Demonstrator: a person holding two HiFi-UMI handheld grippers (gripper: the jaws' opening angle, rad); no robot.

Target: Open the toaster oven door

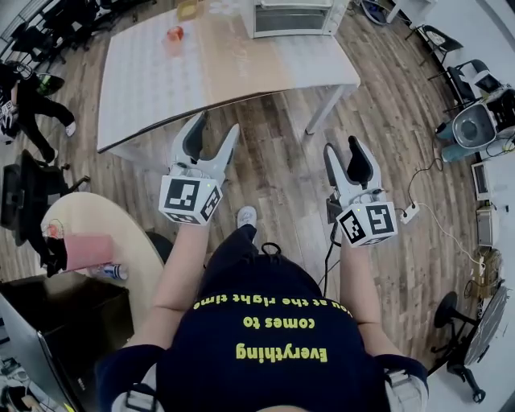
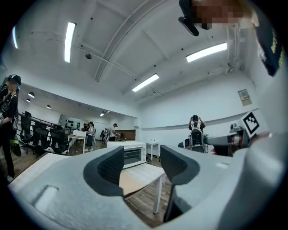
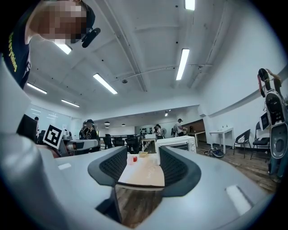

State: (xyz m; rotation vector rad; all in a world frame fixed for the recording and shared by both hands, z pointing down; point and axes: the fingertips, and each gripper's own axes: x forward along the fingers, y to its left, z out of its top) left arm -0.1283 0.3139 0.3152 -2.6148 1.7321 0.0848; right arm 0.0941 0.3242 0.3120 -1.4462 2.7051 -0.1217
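1. Pale surface (image 1: pixel 241 68) on a wood floor carries the toaster oven (image 1: pixel 290 18) at its far edge, right of centre. Its door looks closed.
2. Left hand-held gripper (image 1: pixel 216 122) hangs over the floor just short of the surface's near edge, well apart from the oven. It is released, with nothing between its jaws.
3. Right hand-held gripper (image 1: pixel 341 146) sits further right and nearer the person, likewise released and empty, with the oven far ahead.
4. A small red item (image 1: pixel 175 34) stands on the surface, left of the oven.
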